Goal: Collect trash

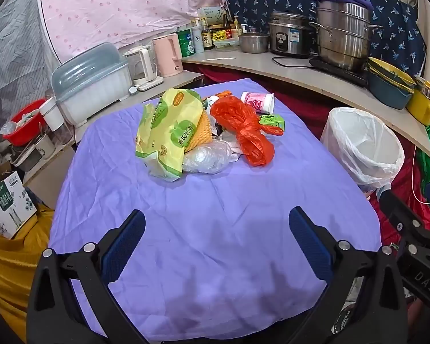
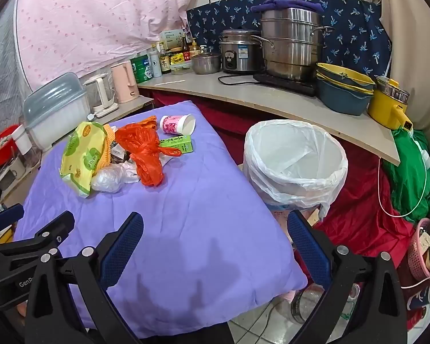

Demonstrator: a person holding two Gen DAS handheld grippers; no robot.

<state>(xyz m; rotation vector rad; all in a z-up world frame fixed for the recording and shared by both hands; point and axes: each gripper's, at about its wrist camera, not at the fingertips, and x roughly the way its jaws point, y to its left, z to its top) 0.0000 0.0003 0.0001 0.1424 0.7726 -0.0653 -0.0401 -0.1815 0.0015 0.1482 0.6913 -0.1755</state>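
A pile of trash lies at the far side of the purple-covered table [image 1: 209, 229]: a yellow-green wrapper [image 1: 169, 126], an orange plastic bag [image 1: 243, 126], a clear crumpled bag [image 1: 206, 157], a pink paper cup [image 1: 258, 101] and a small green carton [image 1: 272, 120]. The pile also shows in the right wrist view, with the orange bag [image 2: 143, 152] and the cup [image 2: 177, 124]. A white-lined trash bin [image 1: 364, 149] [image 2: 295, 160] stands right of the table. My left gripper [image 1: 216, 229] is open and empty above the near table. My right gripper [image 2: 215, 232] is open and empty at the table's right edge.
A curved counter [image 2: 272, 97] behind holds pots, a rice cooker [image 2: 239, 54], stacked bowls and bottles. A lidded dish rack [image 1: 91, 83] and kettles stand at the left. Red cloth and a green bag [image 2: 410, 172] lie right of the bin. A carton box [image 1: 8, 203] sits low left.
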